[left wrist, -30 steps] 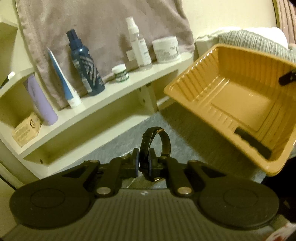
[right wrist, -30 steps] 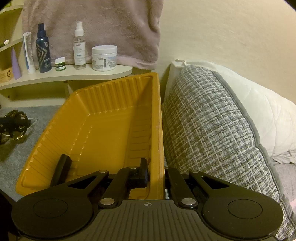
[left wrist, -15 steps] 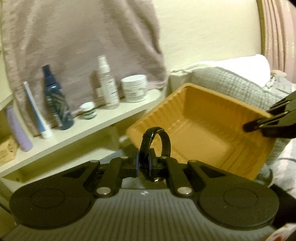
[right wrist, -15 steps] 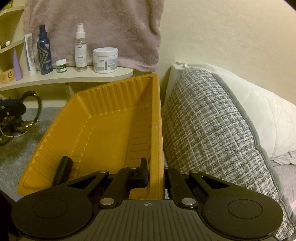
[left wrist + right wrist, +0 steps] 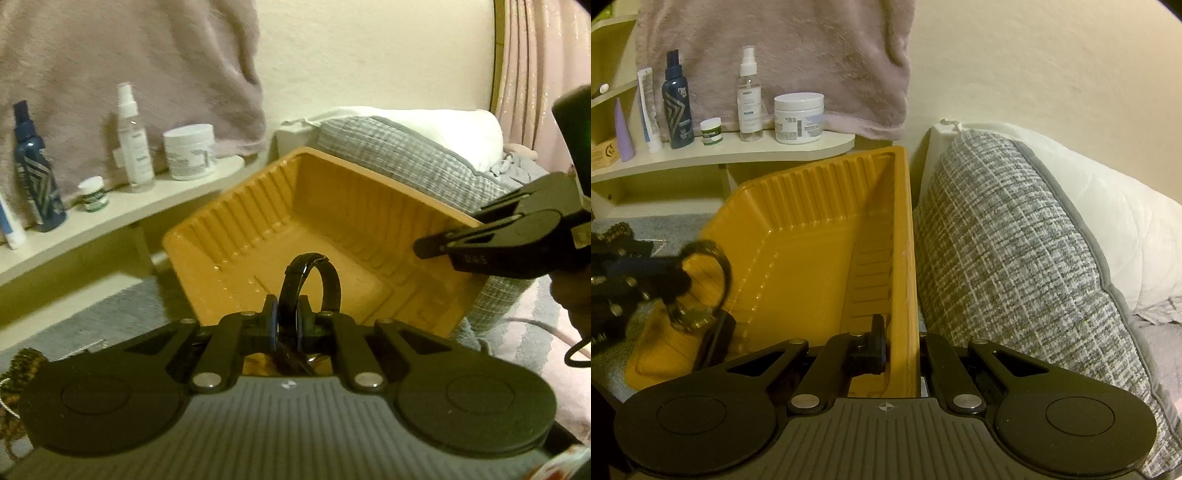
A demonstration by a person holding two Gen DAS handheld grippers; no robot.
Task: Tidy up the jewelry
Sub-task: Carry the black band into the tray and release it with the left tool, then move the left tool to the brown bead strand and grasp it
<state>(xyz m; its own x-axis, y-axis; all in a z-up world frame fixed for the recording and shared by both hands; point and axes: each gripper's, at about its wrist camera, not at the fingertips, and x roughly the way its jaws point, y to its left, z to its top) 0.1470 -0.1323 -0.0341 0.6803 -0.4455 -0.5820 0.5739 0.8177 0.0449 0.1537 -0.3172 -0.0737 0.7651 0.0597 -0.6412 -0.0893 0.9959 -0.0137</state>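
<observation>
**Black Bracelet Pinched Over Tilted Yellow Tray**

Held a black bracelet (image 5: 309, 284) upright between the pads of the left gripper (image 5: 287, 317), its loop rising above the fingertips, glossy, dark, with a seam at the crown. Seen from the right wrist, showed a metallic, studded stretch along its lower arc (image 5: 701, 288), blurred. Hung just forward of the jaws over the near part of the yellow tray (image 5: 258, 206), above its ribbed floor, not touching it as far as could be told.

Clamped the tray's right wall (image 5: 905, 258) edge-on with the right gripper (image 5: 901, 343), jaws closed on the thin plastic, one finger inside and one outside. Kept the tray tilted, open side toward both cameras. A dark oblong object (image 5: 714, 343) lay at the tray's low near corner, left of the right jaws.

Pointed both grippers forward and downward; the right gripper (image 5: 436, 245) entered the left wrist view from the right, biting the tray's rim.

Beyond the jaws: a shelf (image 5: 738, 155) with bottles and jars, a pinkish towel (image 5: 794, 55) above, a grey woven cushion (image 5: 1015, 258) to the right of the tray.
</observation>
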